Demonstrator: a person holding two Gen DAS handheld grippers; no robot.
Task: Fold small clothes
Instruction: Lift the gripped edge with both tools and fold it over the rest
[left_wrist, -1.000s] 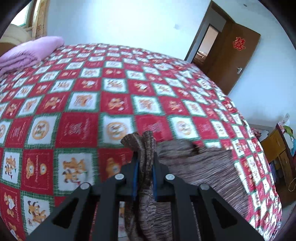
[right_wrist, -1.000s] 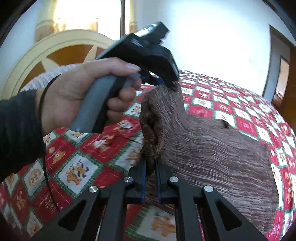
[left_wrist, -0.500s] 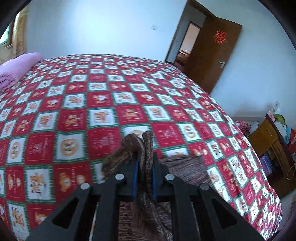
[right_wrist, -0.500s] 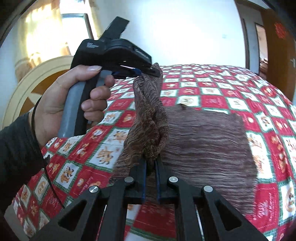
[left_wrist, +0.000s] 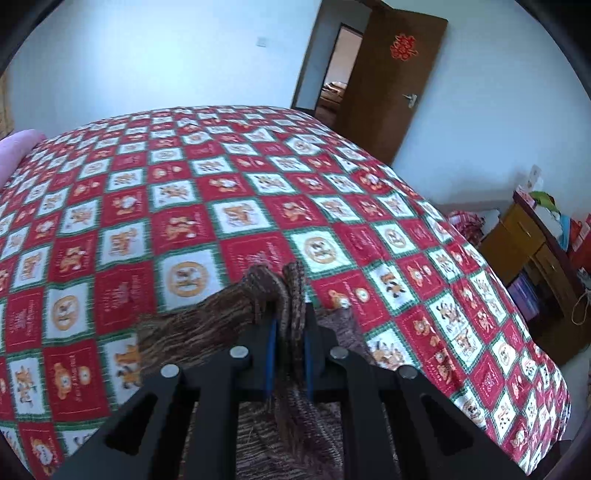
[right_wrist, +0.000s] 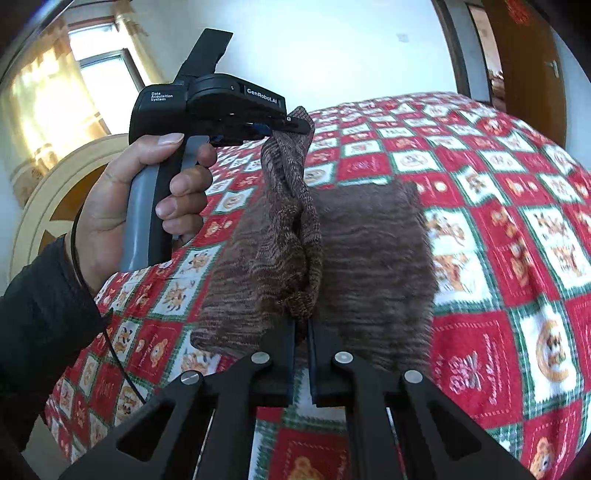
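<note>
Both clamped on the brown knit garment (right_wrist: 369, 258): left gripper (right_wrist: 291, 125) up and beyond, right gripper (right_wrist: 302, 332) nearer, raised edge strung between, body trailing onto the bedspread (right_wrist: 517, 206).

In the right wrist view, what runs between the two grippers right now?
A bunched edge of the brown knit garment spans from the right gripper up to the left gripper; nothing else lies between them.

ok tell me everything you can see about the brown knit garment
The brown knit garment looks like a soft, streaky mottled knit. The left gripper and the right gripper are each shut on one end of a bunched edge lifted between them. The rest spreads over the red checked bedspread.
</note>
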